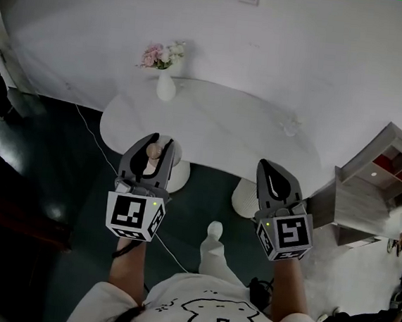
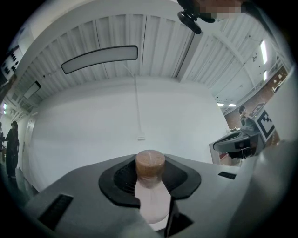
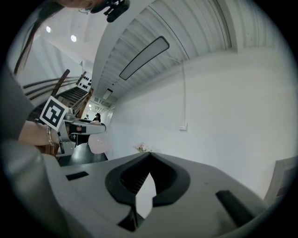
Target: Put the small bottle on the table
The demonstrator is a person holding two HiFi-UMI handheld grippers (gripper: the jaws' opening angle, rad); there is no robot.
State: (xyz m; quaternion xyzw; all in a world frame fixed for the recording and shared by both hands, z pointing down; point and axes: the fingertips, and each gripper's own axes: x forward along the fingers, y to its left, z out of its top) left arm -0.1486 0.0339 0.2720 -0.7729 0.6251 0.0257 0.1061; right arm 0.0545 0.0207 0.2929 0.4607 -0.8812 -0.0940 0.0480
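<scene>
A small pale-pink bottle with a brown cork top stands upright between the jaws of my left gripper, which is shut on its neck. In the head view it hangs over the near edge of the white oval table, at the left. The left gripper view shows the bottle's body low between the pads. My right gripper hovers over the table's near edge at the right. Its tips meet with nothing between them. The right gripper view also catches the bottle at the left.
A white vase of pink flowers stands at the table's far left edge. A small clear object sits at its right end. A wooden shelf unit stands to the right. White table pedestals and a cable are on the dark floor.
</scene>
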